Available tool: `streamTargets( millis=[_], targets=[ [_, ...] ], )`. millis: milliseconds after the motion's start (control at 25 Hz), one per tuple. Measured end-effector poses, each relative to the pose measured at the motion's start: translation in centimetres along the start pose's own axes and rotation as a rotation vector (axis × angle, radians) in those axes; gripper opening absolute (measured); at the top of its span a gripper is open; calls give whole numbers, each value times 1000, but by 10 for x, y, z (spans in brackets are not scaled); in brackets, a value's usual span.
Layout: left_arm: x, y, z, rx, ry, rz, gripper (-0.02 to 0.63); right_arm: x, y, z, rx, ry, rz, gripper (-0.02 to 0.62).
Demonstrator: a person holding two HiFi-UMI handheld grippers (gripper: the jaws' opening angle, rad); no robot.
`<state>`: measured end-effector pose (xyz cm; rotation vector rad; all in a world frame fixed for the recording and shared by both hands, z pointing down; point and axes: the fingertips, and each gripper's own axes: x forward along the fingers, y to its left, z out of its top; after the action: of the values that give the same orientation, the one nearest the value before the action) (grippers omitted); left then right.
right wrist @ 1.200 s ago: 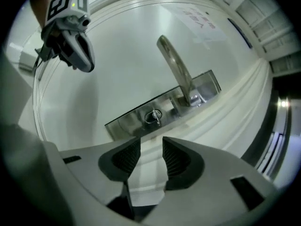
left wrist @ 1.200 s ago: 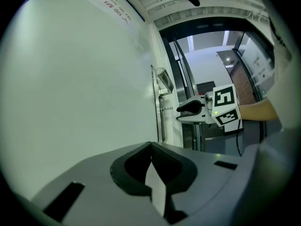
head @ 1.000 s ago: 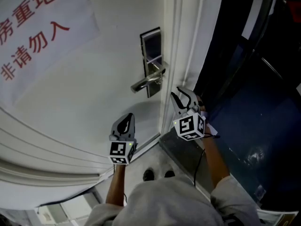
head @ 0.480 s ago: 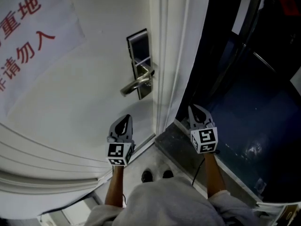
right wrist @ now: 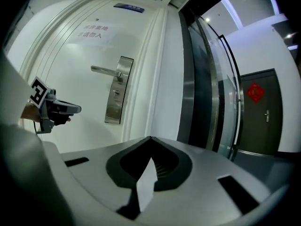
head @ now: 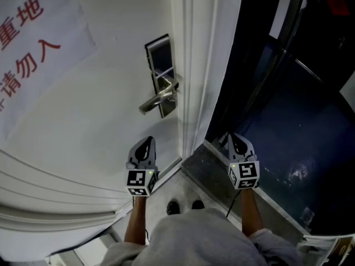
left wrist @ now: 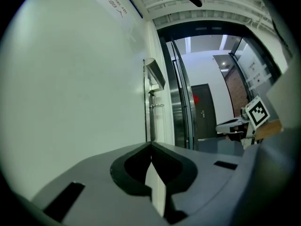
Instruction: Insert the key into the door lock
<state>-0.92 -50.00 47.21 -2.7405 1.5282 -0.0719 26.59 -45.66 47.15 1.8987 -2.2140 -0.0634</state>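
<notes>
The door lock sits above and ahead of the left tool, farther from the right tool. Both tools are closed and empty, the right having just shut. No key shows.

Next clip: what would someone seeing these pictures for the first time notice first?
The silver lock plate with its lever handle stands out on the white door, upper centre in the head view, with a sign in red characters at far left. Below, the left hand-held gripper is shut and empty; the right hand-held gripper, by the dark glass, has just been closing its jaws on nothing.
</notes>
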Motion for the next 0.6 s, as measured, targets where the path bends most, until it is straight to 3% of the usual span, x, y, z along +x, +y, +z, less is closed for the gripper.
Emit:
streamTargets(
  millis=[600],
  targets=[
    [-4,2,-4,-1,8,14,18,10,11,10,11,-29,28,21]
  ],
)
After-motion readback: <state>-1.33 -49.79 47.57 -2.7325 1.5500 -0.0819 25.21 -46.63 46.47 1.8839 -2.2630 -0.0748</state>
